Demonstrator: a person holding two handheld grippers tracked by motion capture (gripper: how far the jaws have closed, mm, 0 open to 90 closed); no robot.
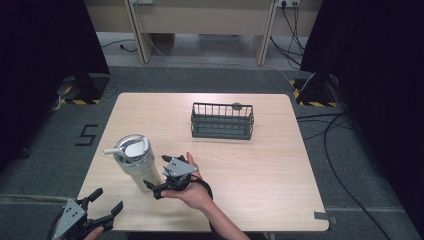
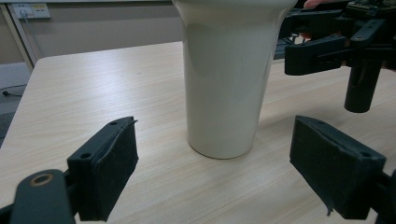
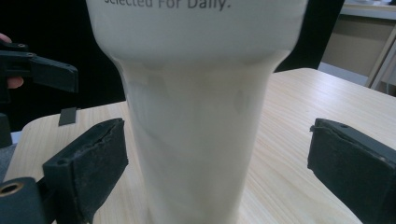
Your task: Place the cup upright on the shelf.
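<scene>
A tall cream-white tapered tumbler (image 1: 136, 162) with a clear lid and white straw is standing upright on the pale wooden table (image 1: 260, 170), at about eight o'clock from the table's middle; its long axis is running vertically, the narrow base down and the straw leaning toward nine o'clock. The right tool (image 1: 161, 176) is being held wide open at the tumbler's three o'clock, nothing gripped, its pads (image 3: 88, 163) flanking the narrow lower body. The left tool (image 1: 106, 204) is being held open and empty at seven o'clock. The glossy wall is judged stiff, slippery and top-heavy, so a grip on the slimmer waist is advised. A dark wire basket (image 1: 222, 121) is standing at twelve o'clock.
</scene>
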